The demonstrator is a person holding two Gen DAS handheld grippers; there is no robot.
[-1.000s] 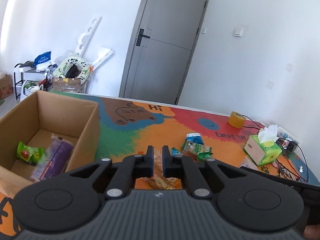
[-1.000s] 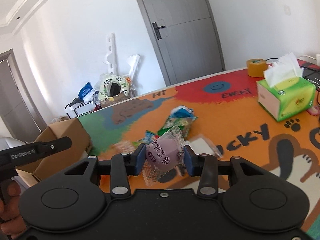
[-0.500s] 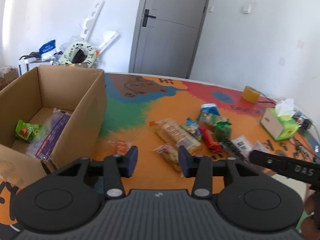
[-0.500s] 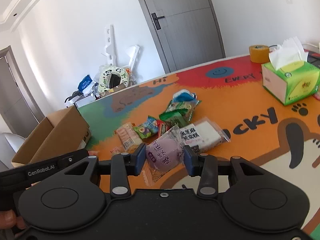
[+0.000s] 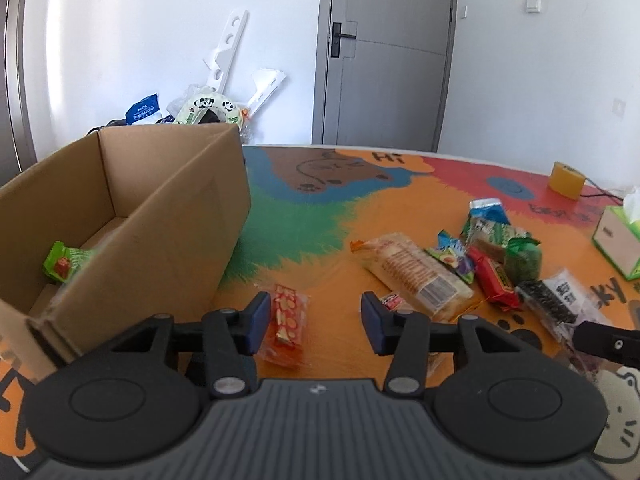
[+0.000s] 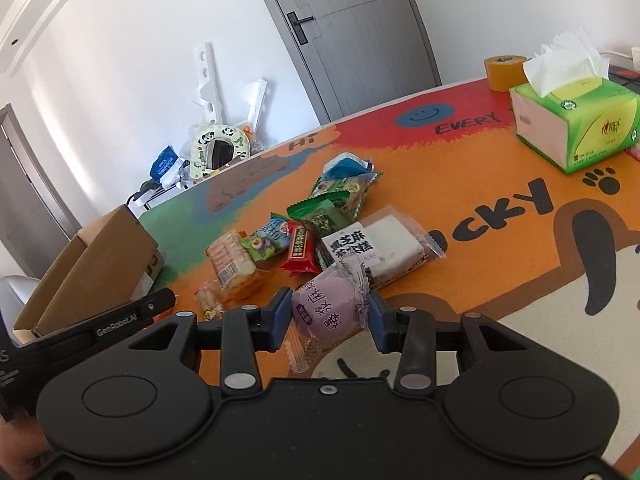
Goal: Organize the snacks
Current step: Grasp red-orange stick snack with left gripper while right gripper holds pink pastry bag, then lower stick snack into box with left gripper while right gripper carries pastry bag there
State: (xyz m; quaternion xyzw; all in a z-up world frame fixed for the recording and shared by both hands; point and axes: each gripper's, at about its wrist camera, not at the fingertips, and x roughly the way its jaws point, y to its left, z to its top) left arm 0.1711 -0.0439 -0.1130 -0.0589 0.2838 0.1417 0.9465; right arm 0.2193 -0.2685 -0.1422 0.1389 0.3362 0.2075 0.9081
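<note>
My right gripper is shut on a purple bun in a clear wrapper, held just above the mat near the snack pile. My left gripper is open and empty, low over the mat; a small orange snack packet lies just inside its left finger. The cardboard box stands at the left and holds a green packet. The pile has a long cracker pack, a red bar, green packets and a black-and-white sesame cake pack.
A green tissue box and a yellow tape roll sit at the far right of the colourful mat. The box also shows at the left in the right wrist view. A door and clutter stand behind.
My left gripper opened and dropped lower from beside the box toward the table and the orange packet. My right gripper kept hold of the purple bun and came lower toward the snack pile.
</note>
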